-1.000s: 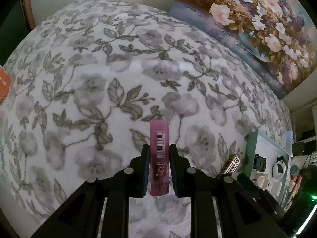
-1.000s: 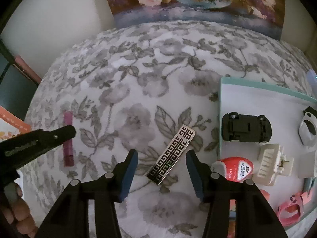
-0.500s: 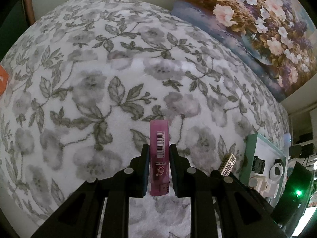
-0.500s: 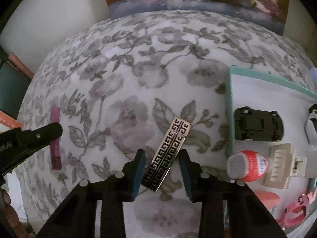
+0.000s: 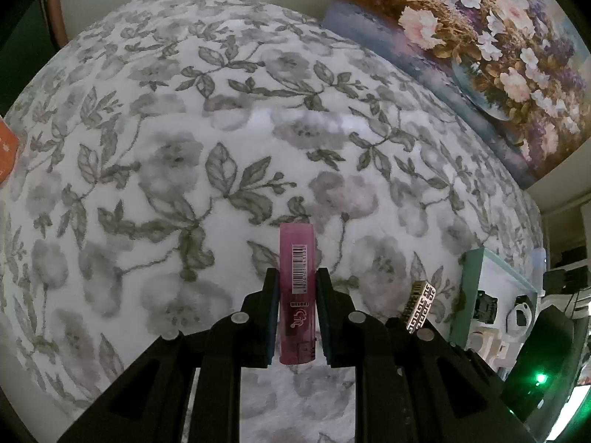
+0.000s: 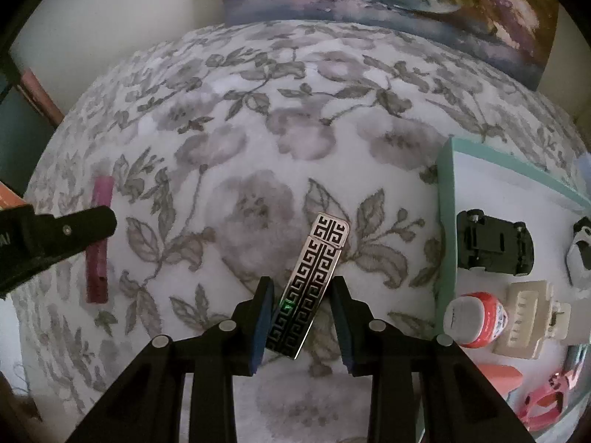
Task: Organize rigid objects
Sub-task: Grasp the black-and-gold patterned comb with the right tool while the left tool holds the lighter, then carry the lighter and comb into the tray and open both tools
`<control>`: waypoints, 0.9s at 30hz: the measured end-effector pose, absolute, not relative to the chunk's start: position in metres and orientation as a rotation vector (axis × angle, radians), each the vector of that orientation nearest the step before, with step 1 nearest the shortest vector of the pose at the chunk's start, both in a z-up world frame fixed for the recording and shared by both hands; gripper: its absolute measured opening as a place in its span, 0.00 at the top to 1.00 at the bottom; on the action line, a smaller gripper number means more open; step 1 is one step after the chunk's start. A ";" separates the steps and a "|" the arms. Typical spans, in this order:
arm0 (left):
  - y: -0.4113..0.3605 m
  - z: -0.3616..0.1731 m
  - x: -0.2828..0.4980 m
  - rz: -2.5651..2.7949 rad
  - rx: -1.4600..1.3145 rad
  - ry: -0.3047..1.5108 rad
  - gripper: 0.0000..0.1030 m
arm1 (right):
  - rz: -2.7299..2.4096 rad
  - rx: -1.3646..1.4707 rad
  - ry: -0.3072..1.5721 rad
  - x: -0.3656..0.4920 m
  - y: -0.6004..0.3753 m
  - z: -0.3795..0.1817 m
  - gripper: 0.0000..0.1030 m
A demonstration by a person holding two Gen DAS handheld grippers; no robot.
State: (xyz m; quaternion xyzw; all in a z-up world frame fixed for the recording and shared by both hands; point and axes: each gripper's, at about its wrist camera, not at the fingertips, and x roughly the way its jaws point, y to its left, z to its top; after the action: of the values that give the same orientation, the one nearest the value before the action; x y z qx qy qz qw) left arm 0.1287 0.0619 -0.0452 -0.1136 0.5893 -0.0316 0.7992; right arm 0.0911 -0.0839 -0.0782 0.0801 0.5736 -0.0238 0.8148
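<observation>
The left tool squeezes a pink lighter over the flowery surface, and a shiny patterned lighter sits near a green tray.

We see dim, soft indoor light, strong fisheye bending with black corners, a green glint on the glossy black-and-silver patterned bar, mild softness at the edges.

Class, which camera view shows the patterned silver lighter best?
The right wrist view: the patterned lighter lies nearly whole between the right gripper's fingers, pattern facing up. The left wrist view shows only its far end, small at the side, behind the left gripper's finger.
</observation>
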 end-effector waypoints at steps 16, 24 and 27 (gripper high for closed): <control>0.053 -0.028 0.125 -0.079 -0.215 1.228 0.81 | -0.054 0.168 1.226 0.081 -0.089 -0.076 0.75; 0.038 -0.016 0.119 -0.092 -0.200 1.198 0.81 | -0.034 0.274 1.197 0.069 -0.109 -0.062 0.79; 0.033 -0.008 0.116 -0.097 -0.189 1.177 0.81 | -0.037 0.313 1.162 0.062 -0.122 -0.048 0.79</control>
State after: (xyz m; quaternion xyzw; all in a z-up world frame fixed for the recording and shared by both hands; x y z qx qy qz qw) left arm 0.1159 0.0331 -0.0079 -0.0892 0.5539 -0.0456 0.8266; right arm 0.0624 -0.1216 -0.0479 0.1471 0.5465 -0.0173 0.8243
